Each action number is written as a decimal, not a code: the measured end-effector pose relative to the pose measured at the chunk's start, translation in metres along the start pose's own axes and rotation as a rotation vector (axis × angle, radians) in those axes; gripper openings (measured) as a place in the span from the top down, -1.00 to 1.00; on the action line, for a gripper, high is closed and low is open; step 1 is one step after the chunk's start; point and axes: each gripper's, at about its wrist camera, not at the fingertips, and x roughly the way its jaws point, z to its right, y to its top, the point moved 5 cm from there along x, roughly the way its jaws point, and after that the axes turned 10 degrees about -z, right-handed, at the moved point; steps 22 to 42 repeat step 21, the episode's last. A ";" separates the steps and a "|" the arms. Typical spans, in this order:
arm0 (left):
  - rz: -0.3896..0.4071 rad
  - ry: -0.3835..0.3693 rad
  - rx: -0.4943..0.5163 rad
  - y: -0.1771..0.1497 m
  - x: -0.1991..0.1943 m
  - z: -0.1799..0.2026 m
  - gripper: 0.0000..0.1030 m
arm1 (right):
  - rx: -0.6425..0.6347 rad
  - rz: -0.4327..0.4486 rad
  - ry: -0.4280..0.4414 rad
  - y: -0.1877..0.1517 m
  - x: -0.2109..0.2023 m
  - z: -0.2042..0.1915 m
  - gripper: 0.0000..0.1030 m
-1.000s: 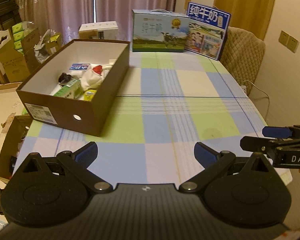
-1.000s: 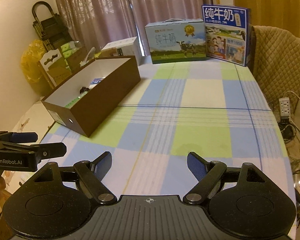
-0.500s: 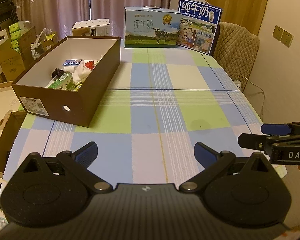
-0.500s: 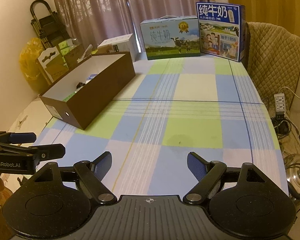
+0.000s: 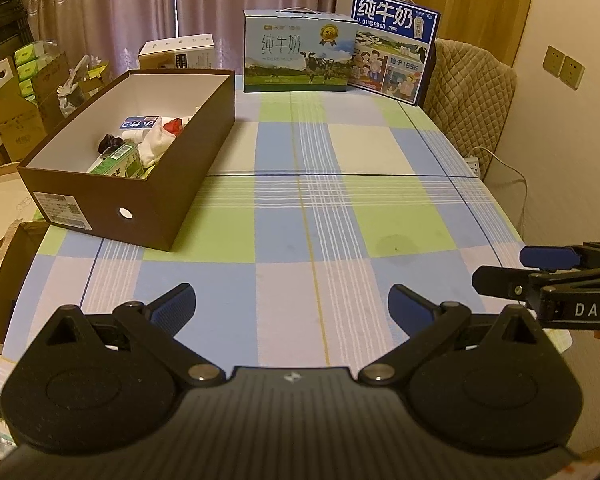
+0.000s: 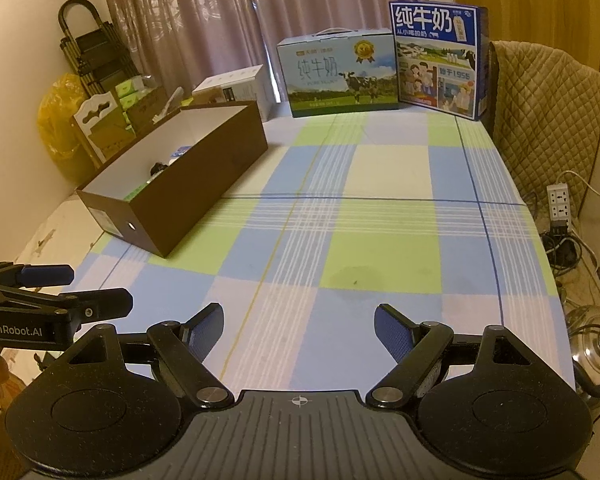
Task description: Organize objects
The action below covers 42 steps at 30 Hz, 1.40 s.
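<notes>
Left wrist view: left gripper (image 5: 291, 302) held level above the near edge of the checked tablecloth (image 5: 340, 200), fingers spread wide with nothing between them; brown box (image 5: 148, 196) sits ahead and left on the cloth, holding a green carton (image 5: 118, 162), white cloth (image 5: 156, 144) and other small items, while the right gripper (image 5: 500, 270) pokes in from the right, well apart from the box. Right wrist view: right gripper (image 6: 299, 330) likewise level over the cloth's near edge, fingers wide apart and empty, brown box (image 6: 188, 184) far left ahead, two milk cartons (image 6: 340, 76) beyond it at the cloth's far end.

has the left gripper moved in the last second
Yes. The left hand-held gripper has backed away: the brown box and milk cartons sit farther off and more centered.
</notes>
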 end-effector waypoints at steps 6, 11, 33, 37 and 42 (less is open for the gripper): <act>-0.001 0.001 0.003 0.002 0.002 0.002 -0.97 | 0.010 0.000 -0.002 0.001 -0.001 0.006 -0.55; -0.001 -0.003 0.010 0.007 0.004 0.006 -0.97 | 0.019 0.004 -0.006 0.004 -0.002 0.010 -0.55; 0.009 -0.008 0.026 0.016 0.008 0.012 -0.97 | 0.030 0.014 -0.012 0.010 -0.002 0.018 -0.55; 0.009 -0.008 0.026 0.016 0.008 0.012 -0.97 | 0.030 0.014 -0.012 0.010 -0.002 0.018 -0.55; 0.009 -0.008 0.026 0.016 0.008 0.012 -0.97 | 0.030 0.014 -0.012 0.010 -0.002 0.018 -0.55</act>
